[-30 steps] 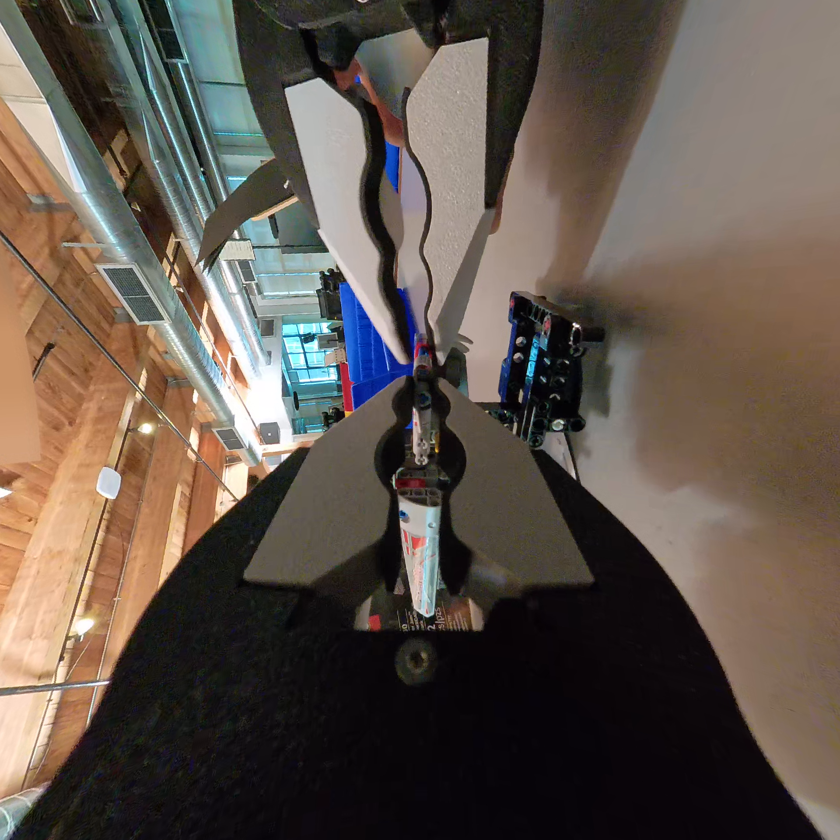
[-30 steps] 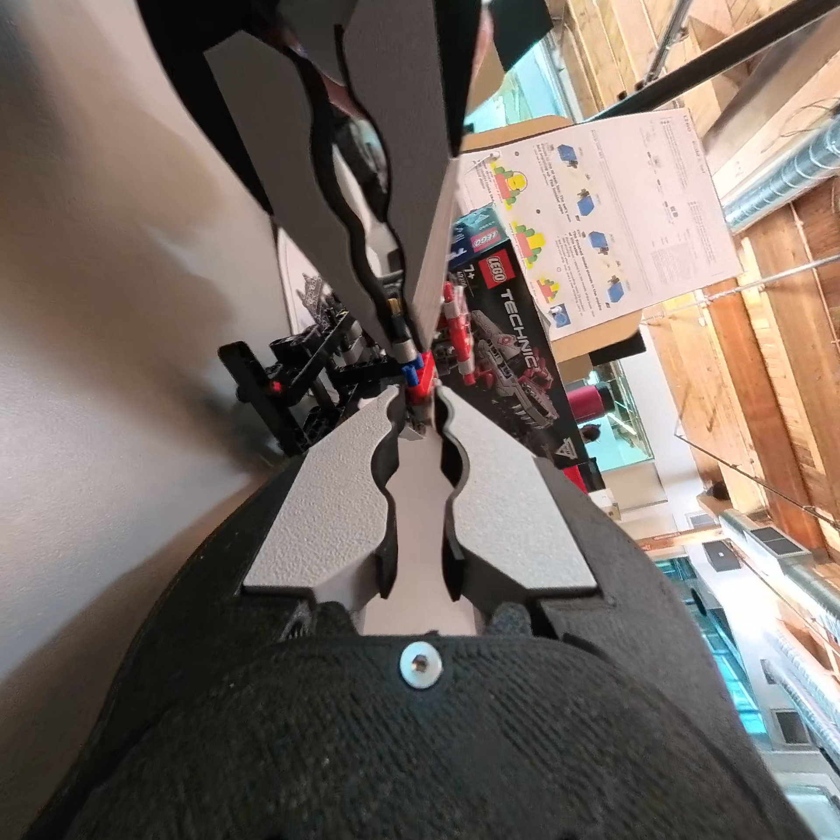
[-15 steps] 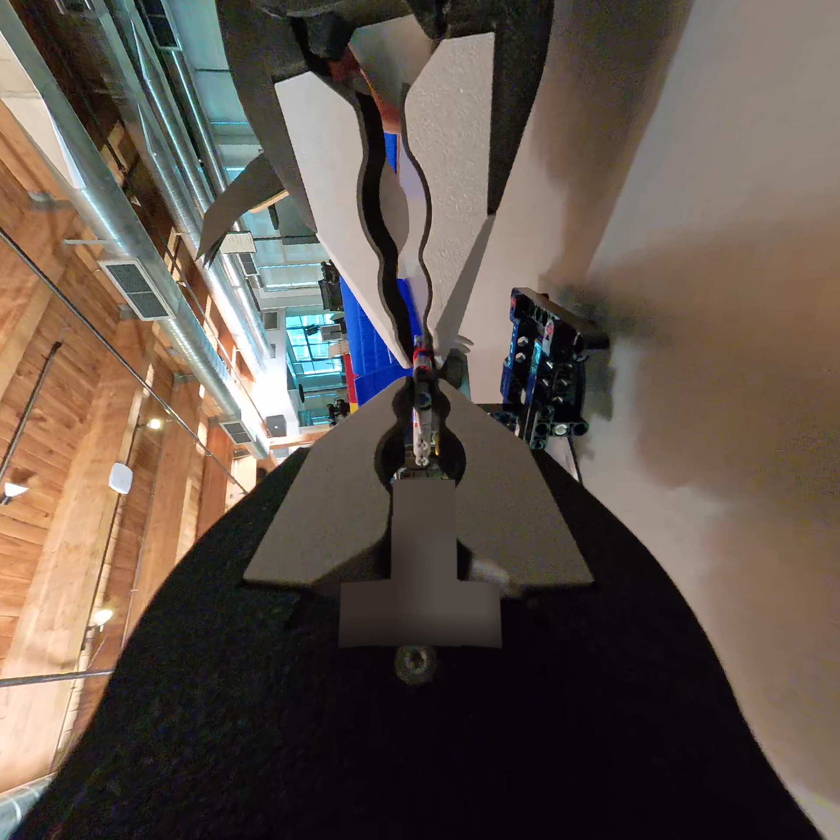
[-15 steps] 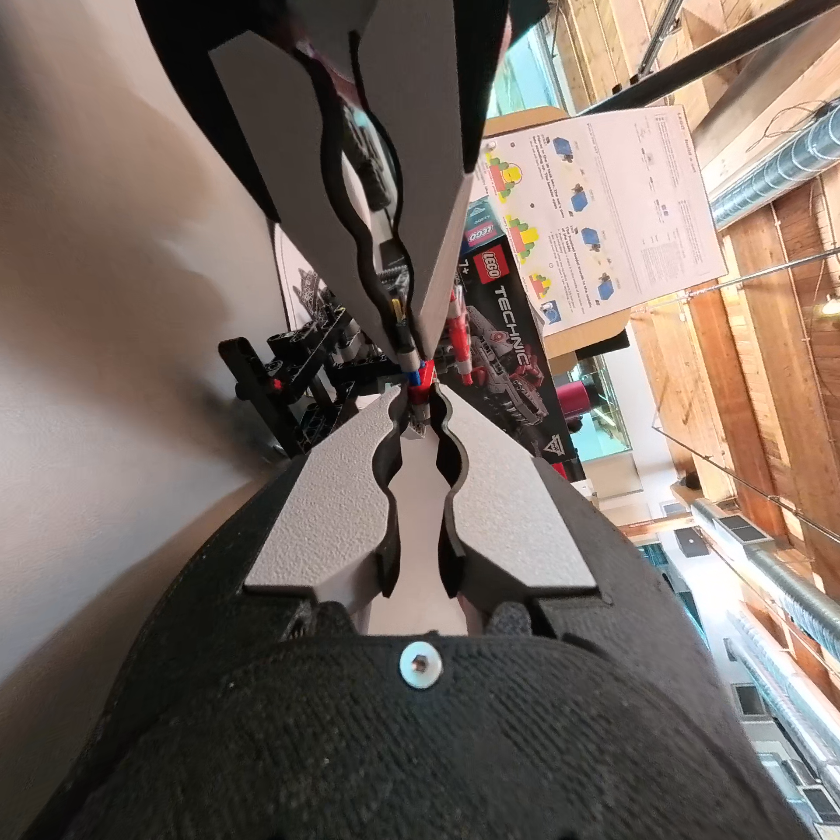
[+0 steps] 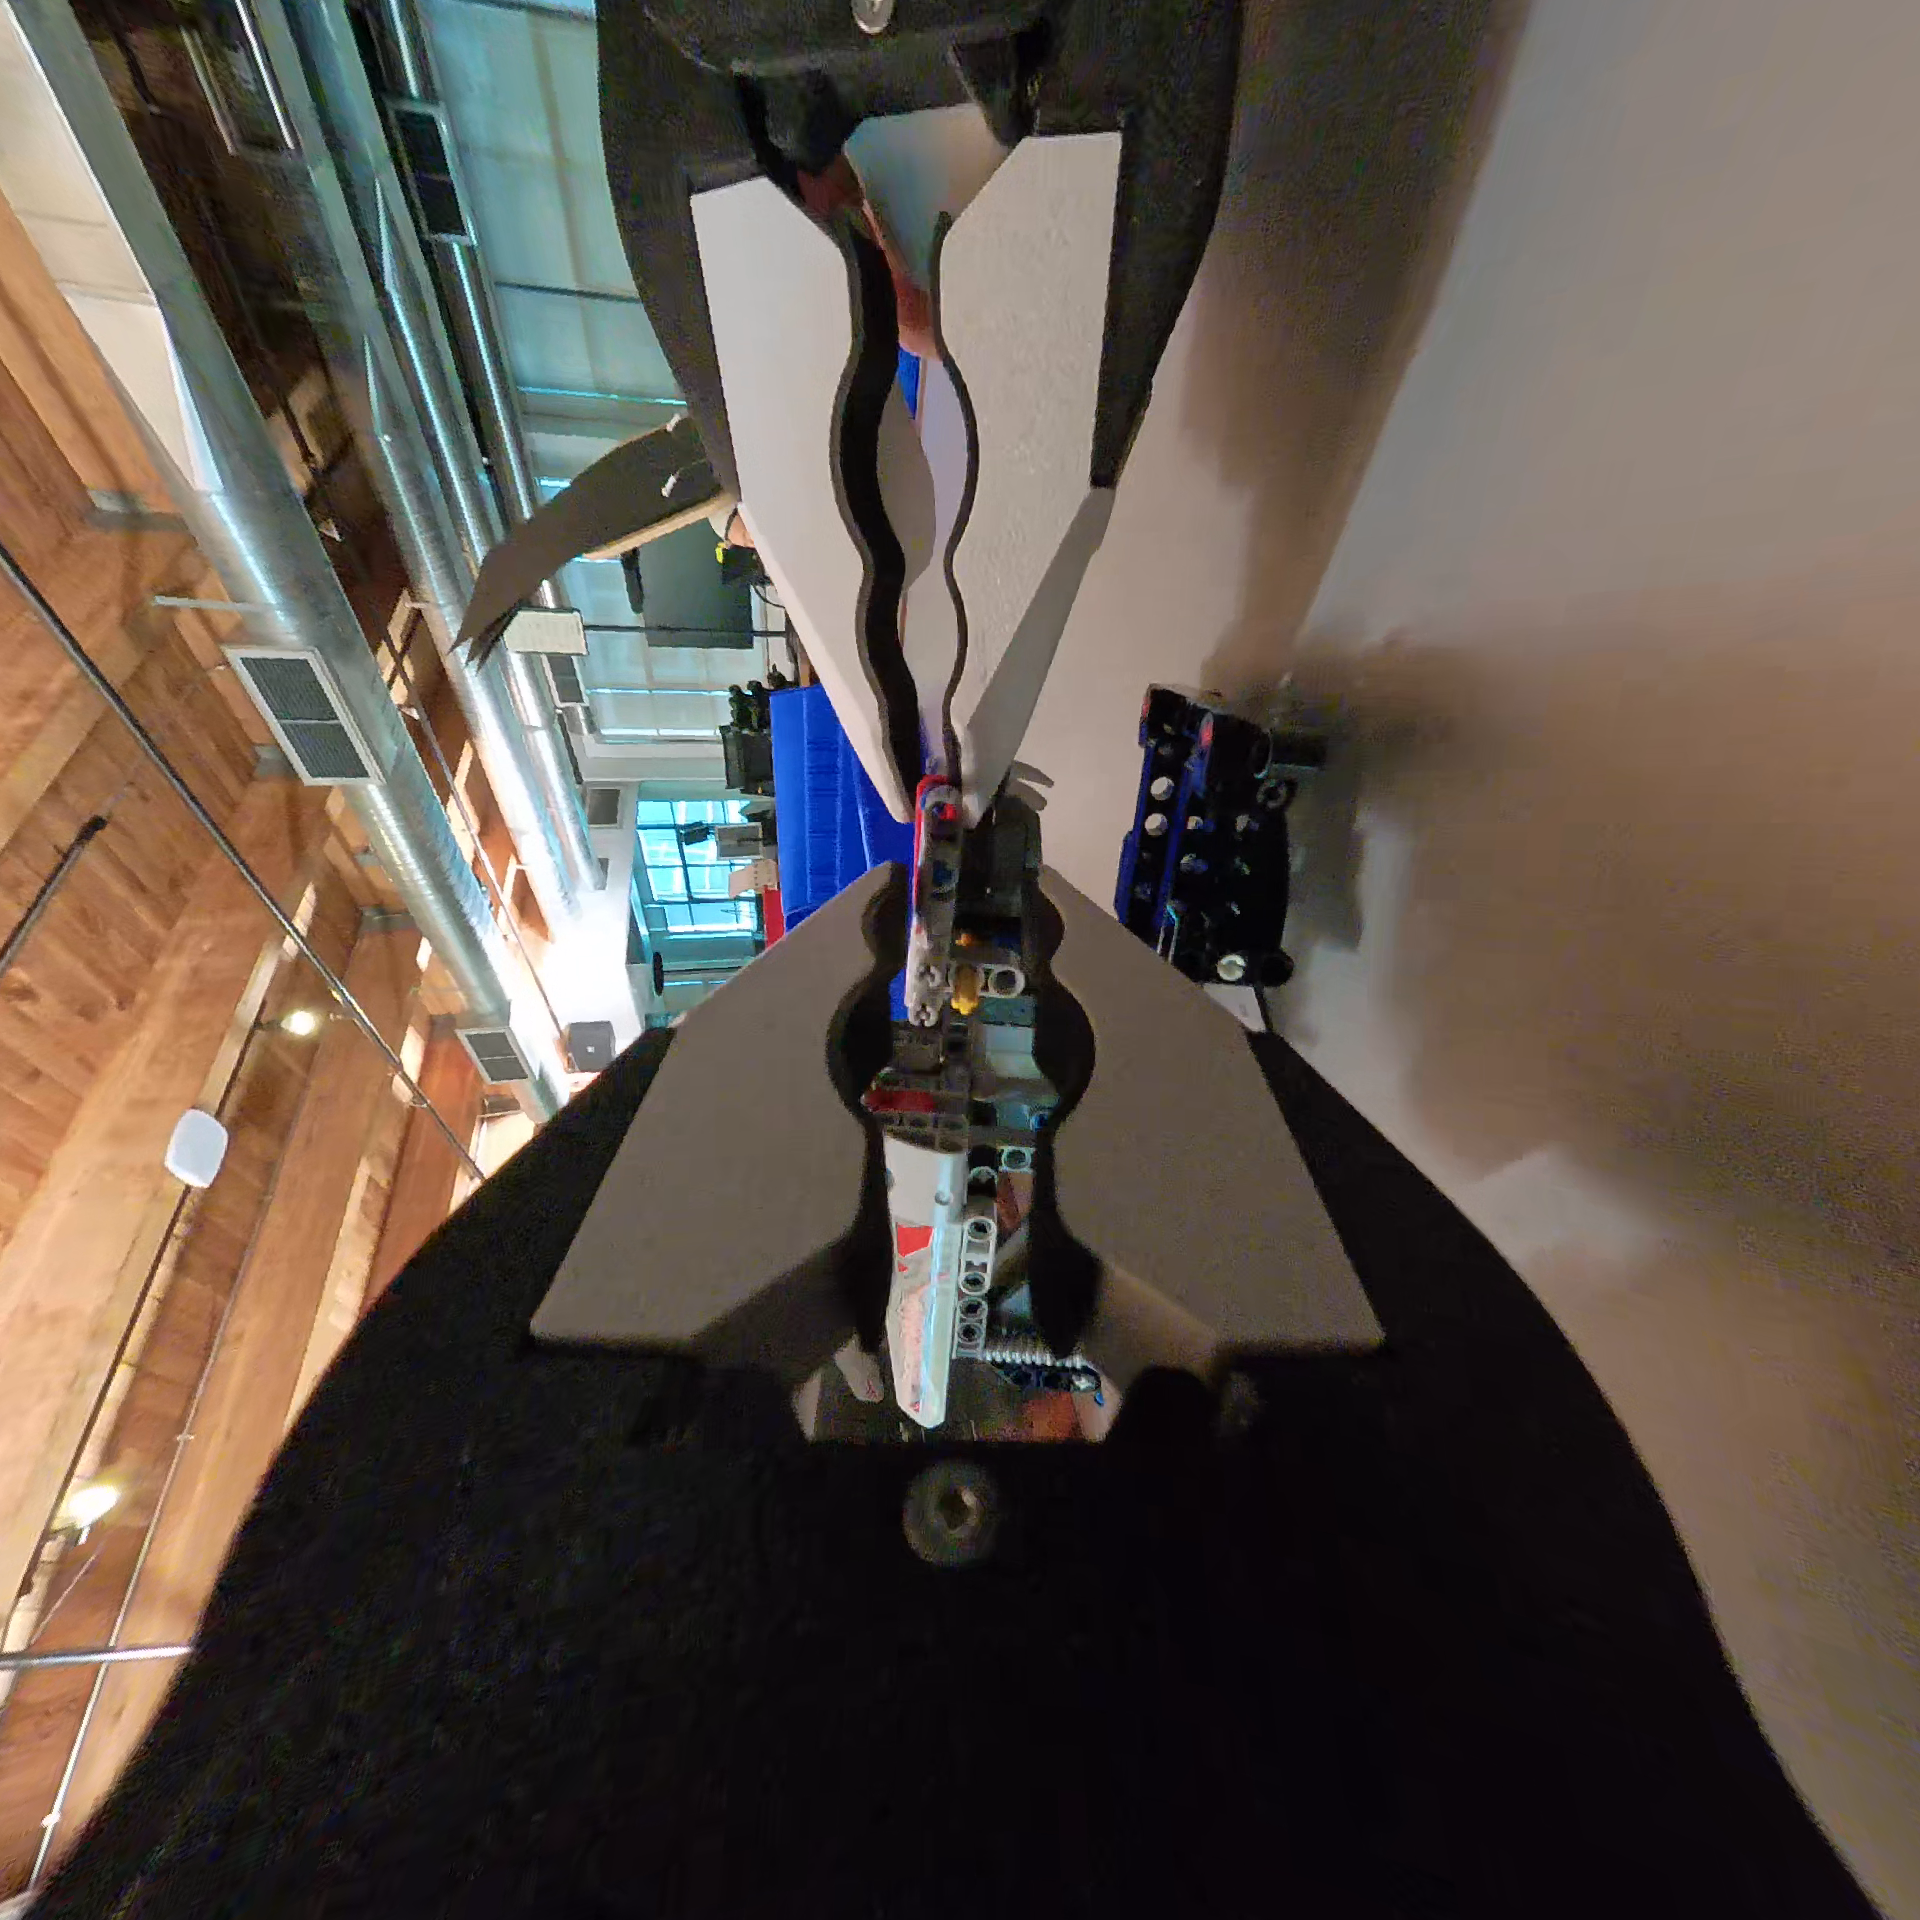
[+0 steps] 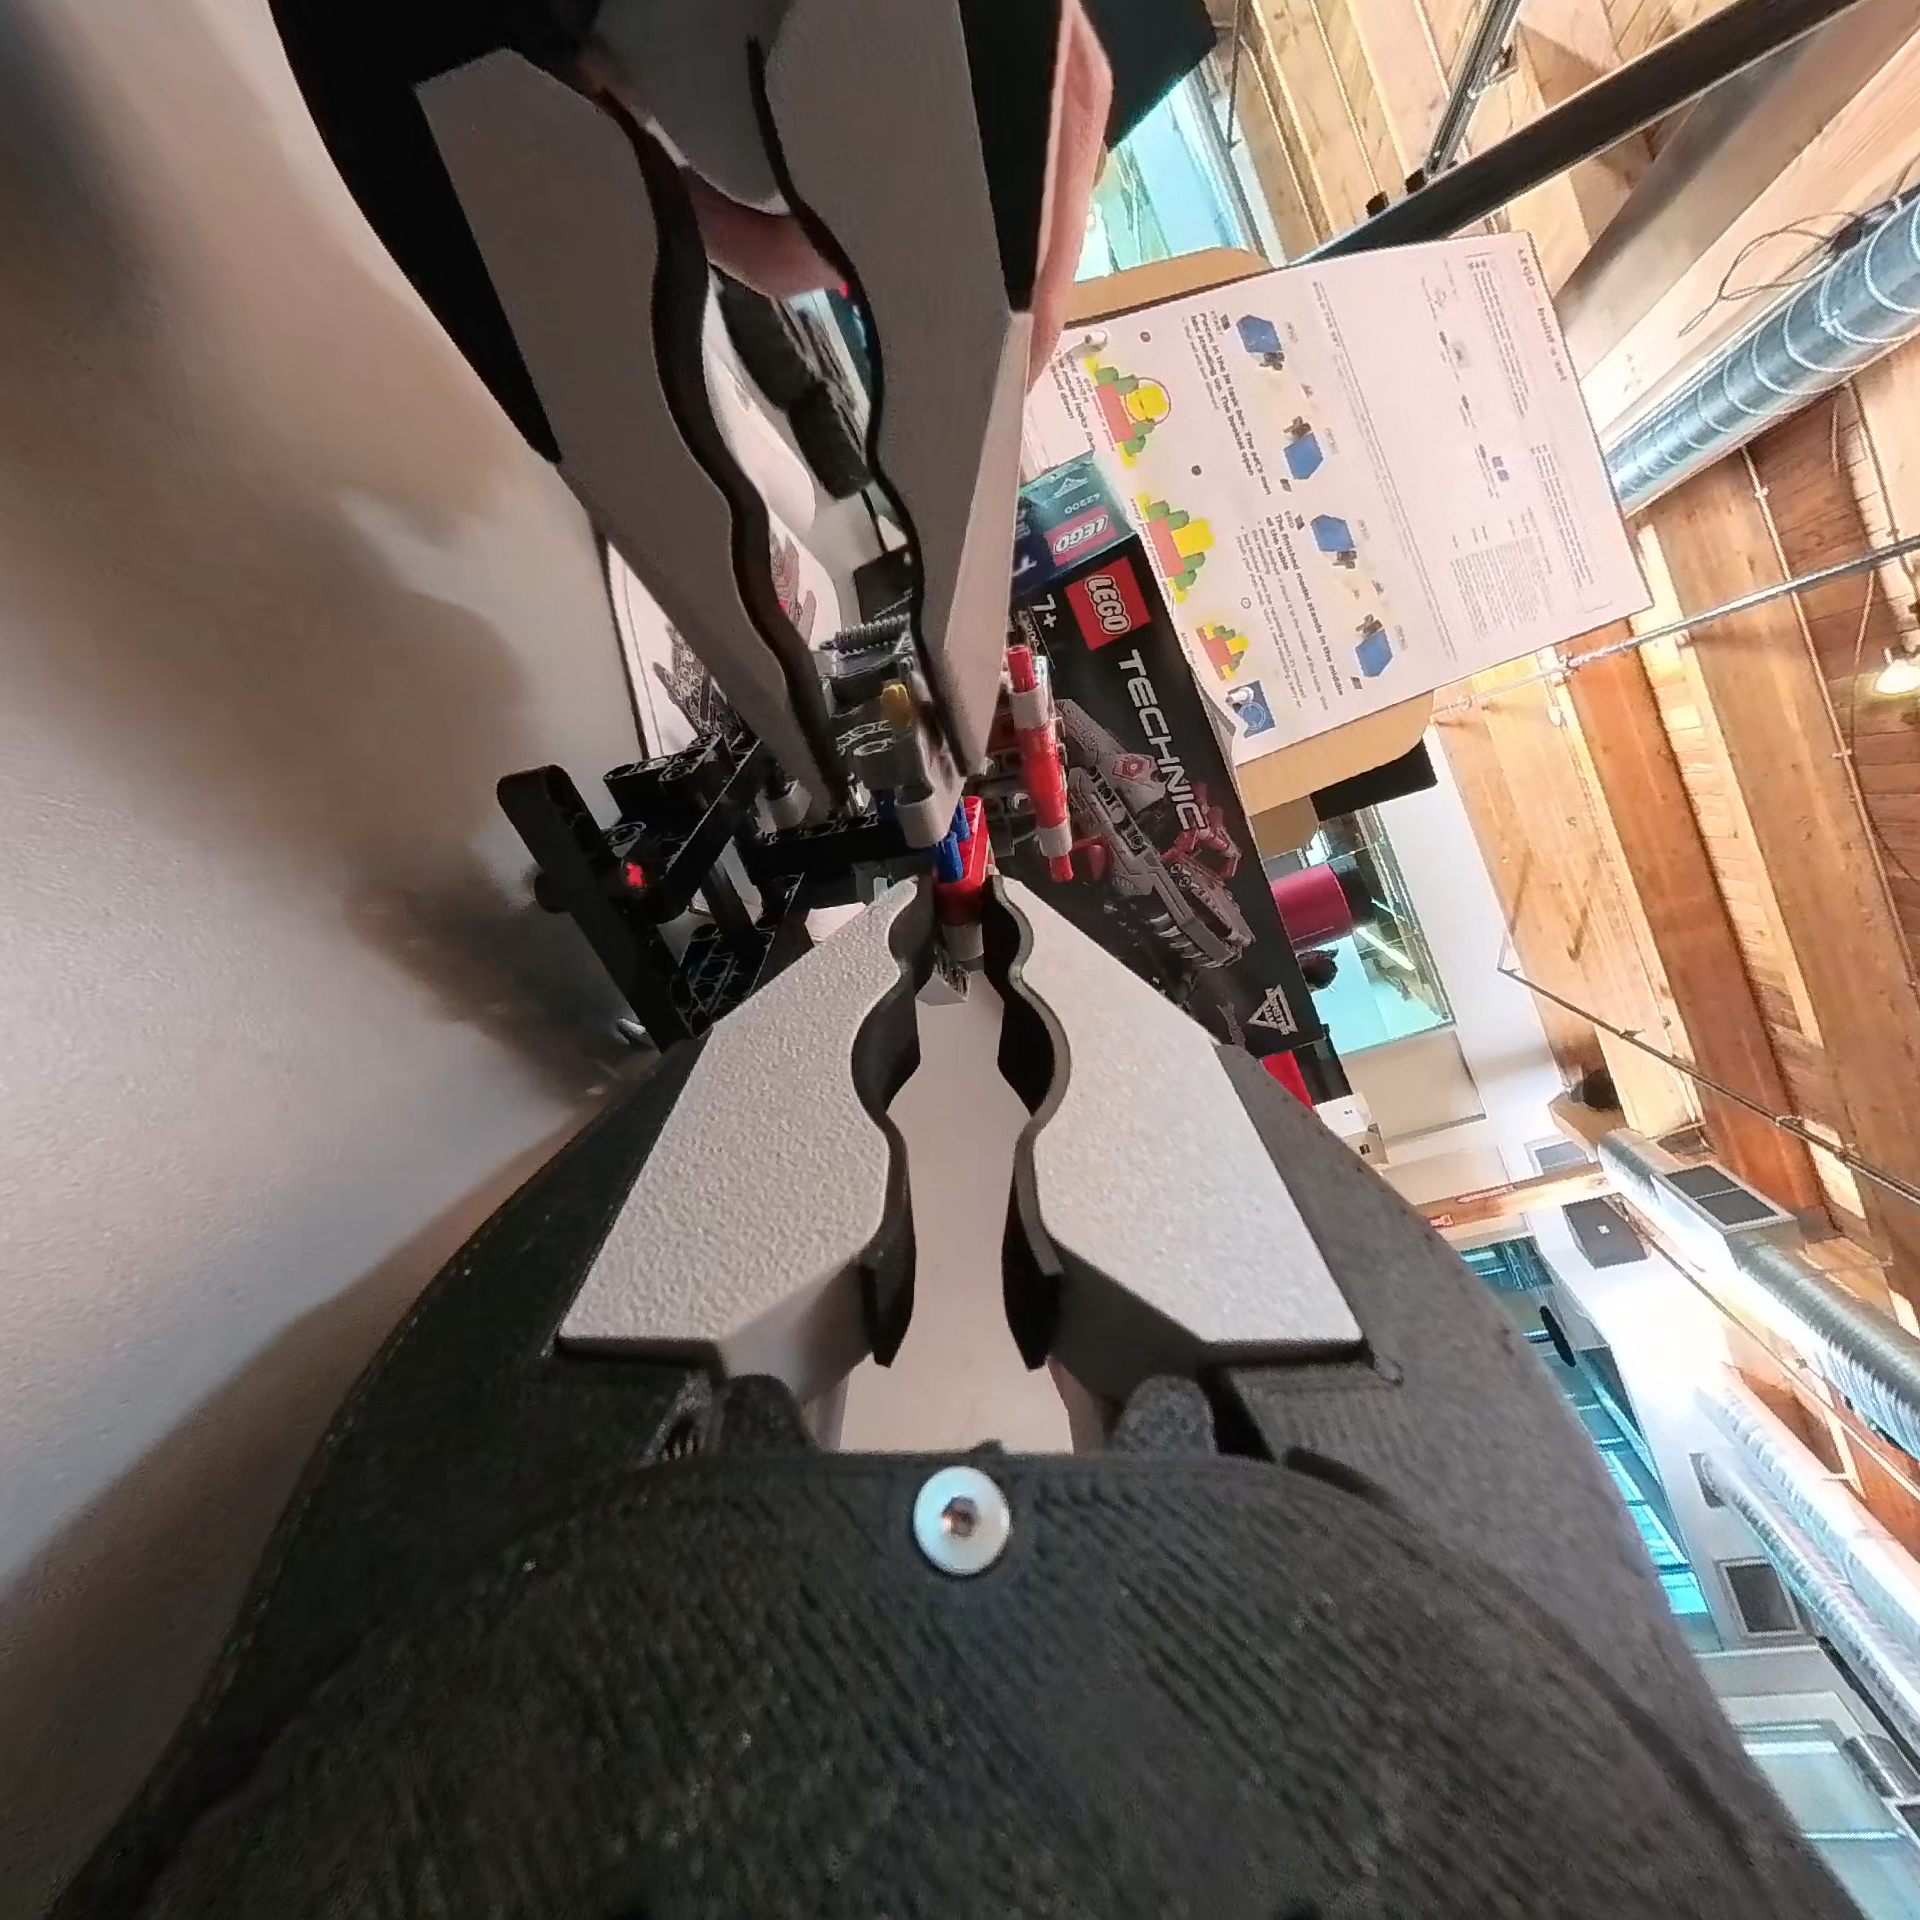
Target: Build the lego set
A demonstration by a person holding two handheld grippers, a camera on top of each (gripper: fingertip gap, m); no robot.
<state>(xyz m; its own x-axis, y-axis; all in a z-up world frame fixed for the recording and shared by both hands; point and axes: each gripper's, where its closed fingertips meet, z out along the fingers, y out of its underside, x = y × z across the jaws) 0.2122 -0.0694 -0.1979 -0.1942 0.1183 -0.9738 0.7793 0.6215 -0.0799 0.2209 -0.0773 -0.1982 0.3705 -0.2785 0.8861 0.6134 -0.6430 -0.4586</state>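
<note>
Mating two Technic parts mid-air | left gripper (image 5: pixel 961 904) clamped on grey-white sub-assembly (image 5: pixel 935 1226) | right gripper (image 6: pixel 956 904) nearly closed, pinching small red-blue piece (image 6: pixel 958 862) at tips | black frame (image 6: pixel 665 862) on table (image 6: pixel 260 520) | next: align, press home along axis.

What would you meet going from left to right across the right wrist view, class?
Pale table surface → black beam assembly → right gripper → dark set box → white instruction sheet → wooden wall.
</note>
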